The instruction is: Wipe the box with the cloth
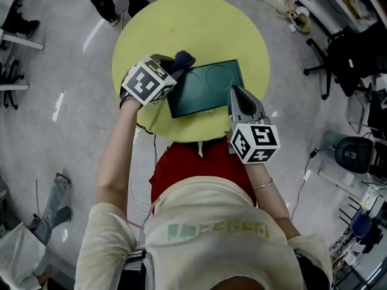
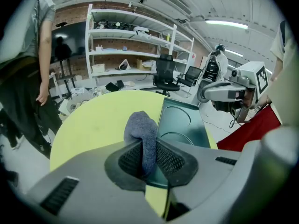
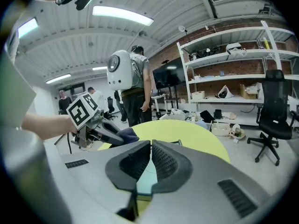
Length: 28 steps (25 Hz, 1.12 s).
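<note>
Two tools share one job: the left hand-held gripper (image 2: 148, 158) clamps the cloth (image 2: 141, 130) at the far-left corner of the box (image 1: 205, 87) on the tabletop (image 1: 181, 23). The right hand-held gripper (image 3: 150, 160), closed and empty, sits at its right edge, seemingly steadying it.

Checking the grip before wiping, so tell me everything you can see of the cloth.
The cloth is a small grey-blue piece of soft, nubby-looking fabric, bunched up rather than spread. The left hand-held gripper is shut on it, jaws pinching its middle, and a rounded fold sticks out past their tips. From the head view it sits at the far left corner of the green box, above the yellow table. Whether it touches the box cannot be told.
</note>
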Tool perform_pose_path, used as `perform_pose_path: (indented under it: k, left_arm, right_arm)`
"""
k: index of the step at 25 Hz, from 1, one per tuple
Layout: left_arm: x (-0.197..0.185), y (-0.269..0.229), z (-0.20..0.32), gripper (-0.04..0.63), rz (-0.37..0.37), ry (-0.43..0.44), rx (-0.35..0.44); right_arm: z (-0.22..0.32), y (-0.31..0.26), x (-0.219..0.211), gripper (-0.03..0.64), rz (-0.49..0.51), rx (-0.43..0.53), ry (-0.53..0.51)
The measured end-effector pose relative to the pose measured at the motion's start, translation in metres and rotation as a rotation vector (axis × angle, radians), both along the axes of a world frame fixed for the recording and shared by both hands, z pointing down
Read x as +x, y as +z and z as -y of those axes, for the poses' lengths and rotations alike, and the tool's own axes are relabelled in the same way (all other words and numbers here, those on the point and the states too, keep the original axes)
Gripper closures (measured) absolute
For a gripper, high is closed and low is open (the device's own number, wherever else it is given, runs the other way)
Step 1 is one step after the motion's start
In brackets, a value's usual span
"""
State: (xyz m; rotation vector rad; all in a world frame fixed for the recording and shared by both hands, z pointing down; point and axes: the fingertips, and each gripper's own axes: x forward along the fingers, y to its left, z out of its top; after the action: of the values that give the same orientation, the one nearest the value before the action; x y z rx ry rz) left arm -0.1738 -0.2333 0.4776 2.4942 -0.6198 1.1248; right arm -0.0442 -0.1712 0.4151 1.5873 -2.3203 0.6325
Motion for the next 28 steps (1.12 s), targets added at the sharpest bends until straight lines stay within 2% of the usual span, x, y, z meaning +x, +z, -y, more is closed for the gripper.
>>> perform_pose_path:
  k: [8, 12, 15, 17, 19, 28]
  left_arm:
    - [-0.059, -0.003, -0.018, 0.529, 0.016, -0.174, 0.021]
    - [-0.088, -0.019, -0.022, 0.531, 0.063, -0.325, 0.116]
    - [-0.089, -0.045, -0.021, 0.529, 0.057, -0.443, 0.197]
    - [-0.073, -0.064, -0.022, 0.529, 0.025, -0.494, 0.232]
    - [-0.044, -0.081, -0.022, 0.531, -0.023, -0.511, 0.245]
    - [0.13, -0.11, -0.007, 0.529, -0.19, -0.403, 0.183]
  right_arm:
    - [-0.019, -0.002, -0.015, 0.578, -0.006, 0.008, -0.057]
    - [-0.024, -0.008, -0.005, 0.578, 0.004, 0.033, -0.063]
    - [-0.026, -0.009, 0.017, 0.578, 0.015, 0.042, -0.058]
    - [-0.029, -0.012, 0.039, 0.578, 0.023, 0.045, -0.049]
    - [-0.031, -0.015, 0.06, 0.578, 0.03, 0.051, -0.043]
    - [-0.034, -0.016, 0.151, 0.578, 0.059, 0.042, 0.002]
